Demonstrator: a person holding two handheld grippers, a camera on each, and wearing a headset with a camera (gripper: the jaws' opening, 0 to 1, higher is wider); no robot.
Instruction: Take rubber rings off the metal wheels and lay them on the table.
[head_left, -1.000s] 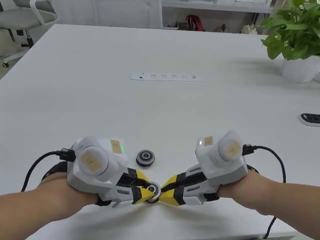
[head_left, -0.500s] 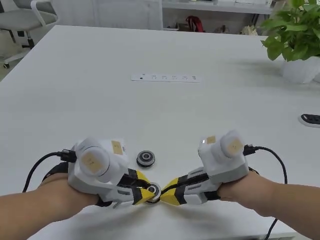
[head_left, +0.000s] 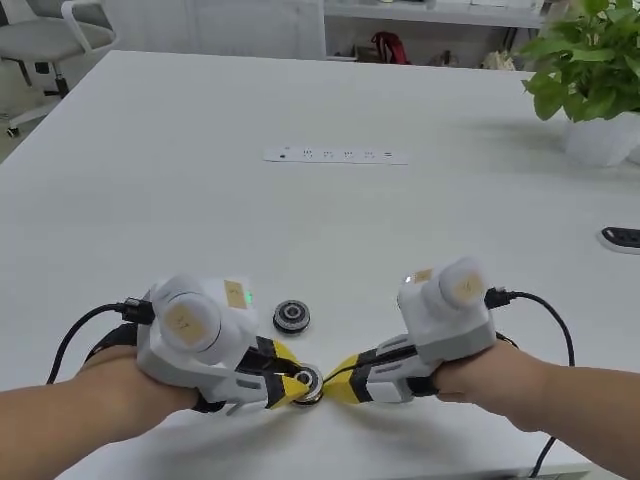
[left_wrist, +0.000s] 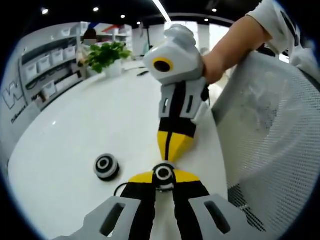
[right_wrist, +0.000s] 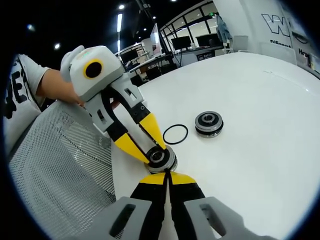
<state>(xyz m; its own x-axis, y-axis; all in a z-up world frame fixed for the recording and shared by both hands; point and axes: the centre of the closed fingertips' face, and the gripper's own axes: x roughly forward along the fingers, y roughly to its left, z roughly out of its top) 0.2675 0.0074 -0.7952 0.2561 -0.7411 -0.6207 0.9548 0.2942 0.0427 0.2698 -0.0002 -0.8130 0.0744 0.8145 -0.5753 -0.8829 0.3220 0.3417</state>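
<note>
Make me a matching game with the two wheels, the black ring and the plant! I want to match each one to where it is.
Things:
1. nearer wheel
2. farther wheel
3. rubber ring
4. plant

Places:
A. in a white pot
B. thin empty hoop, flat on the table
C. clamped in the left gripper
D. thick disc, free on the table

Pairs: 1-C, 2-D, 3-B, 4-A

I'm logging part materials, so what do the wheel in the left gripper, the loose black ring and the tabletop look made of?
Held wheel: likely metal, silvery and glossy with bright glints; its dark bands may be rubber. Loose ring: probably rubber, thin, matte black, lying flat. Tabletop: smooth white with faint sheen; laminate or paint, cannot tell.
</note>
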